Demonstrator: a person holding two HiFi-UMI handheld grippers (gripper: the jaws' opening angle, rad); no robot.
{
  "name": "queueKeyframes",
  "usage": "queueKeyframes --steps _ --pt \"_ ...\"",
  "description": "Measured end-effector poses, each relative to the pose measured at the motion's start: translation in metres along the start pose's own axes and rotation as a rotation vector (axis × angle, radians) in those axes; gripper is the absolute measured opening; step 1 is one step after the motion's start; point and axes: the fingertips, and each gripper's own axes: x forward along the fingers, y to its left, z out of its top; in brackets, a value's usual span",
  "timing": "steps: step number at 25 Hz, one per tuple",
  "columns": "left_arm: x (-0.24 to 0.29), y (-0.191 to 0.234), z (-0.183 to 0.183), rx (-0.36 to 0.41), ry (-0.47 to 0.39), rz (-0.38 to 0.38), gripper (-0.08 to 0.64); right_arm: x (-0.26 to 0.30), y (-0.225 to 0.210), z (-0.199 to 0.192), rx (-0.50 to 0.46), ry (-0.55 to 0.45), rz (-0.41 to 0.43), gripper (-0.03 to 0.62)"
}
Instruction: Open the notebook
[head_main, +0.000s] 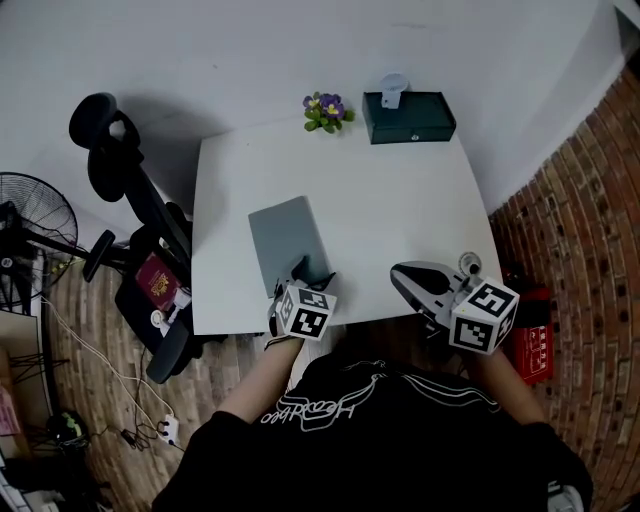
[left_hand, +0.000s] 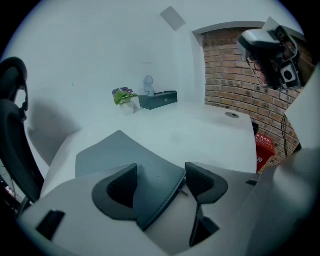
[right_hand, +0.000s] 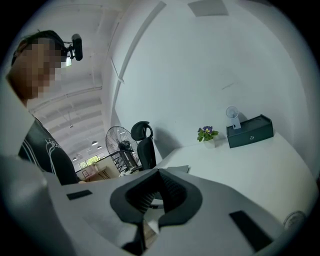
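Observation:
A grey closed notebook (head_main: 289, 237) lies flat on the white table (head_main: 400, 210), near its front left. My left gripper (head_main: 301, 273) is at the notebook's near corner. In the left gripper view the notebook (left_hand: 120, 155) runs between the jaws of that gripper (left_hand: 160, 182), which stand open on either side of the corner. My right gripper (head_main: 400, 274) hovers over the table's front right edge, well apart from the notebook. Seen in its own view, the right gripper (right_hand: 159, 171) is shut with nothing between its pads.
A dark green box (head_main: 408, 117) and a small potted flower (head_main: 325, 110) stand at the table's far edge. A black office chair (head_main: 130, 200) and a fan (head_main: 30, 215) are to the left. A brick wall (head_main: 590, 220) rises on the right, with a red object (head_main: 530, 340) below it.

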Motion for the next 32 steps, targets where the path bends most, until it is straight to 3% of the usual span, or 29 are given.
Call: queueKeyframes --steps 11,32 --pt "-0.008 0.005 0.005 -0.063 -0.039 -0.032 0.308 0.005 0.011 0.004 -0.037 0.006 -0.009 0.002" --pt "-0.042 0.006 0.029 -0.067 -0.053 -0.148 0.052 0.007 0.048 0.029 -0.027 -0.07 -0.04 0.002"
